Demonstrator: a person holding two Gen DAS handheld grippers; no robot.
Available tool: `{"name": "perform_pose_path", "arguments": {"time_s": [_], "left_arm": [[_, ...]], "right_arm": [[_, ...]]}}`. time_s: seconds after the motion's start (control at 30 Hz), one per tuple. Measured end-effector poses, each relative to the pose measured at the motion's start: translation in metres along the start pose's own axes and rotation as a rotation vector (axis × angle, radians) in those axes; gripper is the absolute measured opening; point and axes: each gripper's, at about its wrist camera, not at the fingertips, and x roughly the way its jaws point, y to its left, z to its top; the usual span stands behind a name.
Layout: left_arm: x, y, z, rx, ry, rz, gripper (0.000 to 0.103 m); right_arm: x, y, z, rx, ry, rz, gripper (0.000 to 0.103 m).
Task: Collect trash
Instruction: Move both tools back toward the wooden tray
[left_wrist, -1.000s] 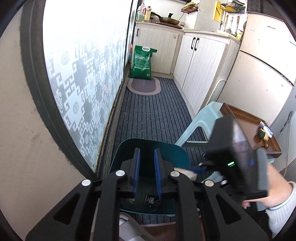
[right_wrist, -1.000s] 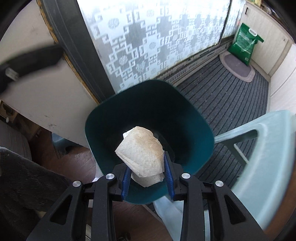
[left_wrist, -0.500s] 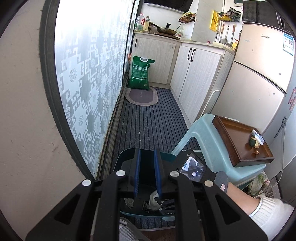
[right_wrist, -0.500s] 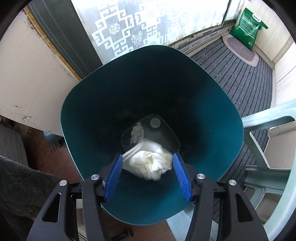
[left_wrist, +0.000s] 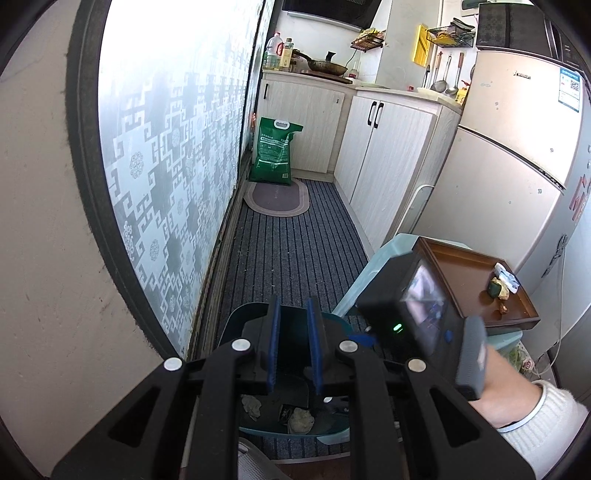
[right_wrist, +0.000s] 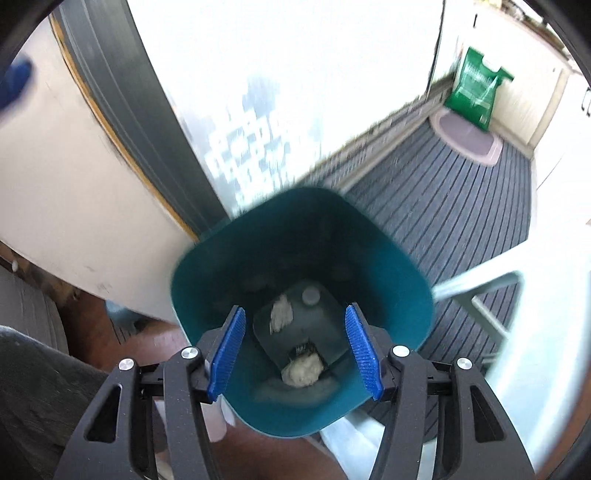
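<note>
The teal trash bin (right_wrist: 303, 258) stands upright on the striped floor mat (right_wrist: 461, 206), its squarish mouth facing up toward the right gripper (right_wrist: 301, 350), which hangs over it with blue pads spread wide and nothing between them. Down on the bin's floor lie two pale crumpled wads of paper (right_wrist: 302, 370) — one near the middle (right_wrist: 281, 316), the other closer to the near wall beside a small dark scrap; neither has a clear long axis, both being bunched lumps. From the left wrist view the same bin (left_wrist: 291, 424) sits below the left gripper (left_wrist: 293, 350), whose jaws are narrow, almost closed, with only the bin's rim behind them and nothing pinched. A hand in a white sleeve (left_wrist: 517, 402) carries the right tool — just right of it one light green stool (left_wrist: 373, 269) bears one brown tray (left_wrist: 476, 280)
</note>
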Motion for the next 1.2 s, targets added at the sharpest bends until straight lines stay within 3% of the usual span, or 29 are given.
{"name": "perform_pose_path", "arguments": {"time_s": [0.23,0.6,0.83,1.2], "left_arm": [[-0.008,-0.018,0.012,0.007,-0.036,-0.030,0.022],[0.007,-0.083,0.024,0.066,-0.042,-0.130,0.045],[0.027,-0.136,0.022,0.133,-0.007,-0.215,0.050],[0.076,-0.227,0.000,0.269,0.118,-0.351,0.055]], "right_arm": [[-0.071,-0.021,0.005,0.032,-0.158,-0.030,0.057],[-0.142,-0.091,-0.030,0.132,-0.246,-0.122,0.057],[-0.183,-0.140,-0.068,0.222,-0.294,-0.175,0.057],[-0.223,-0.193,-0.120,0.297,-0.299,-0.214,0.054]]}}
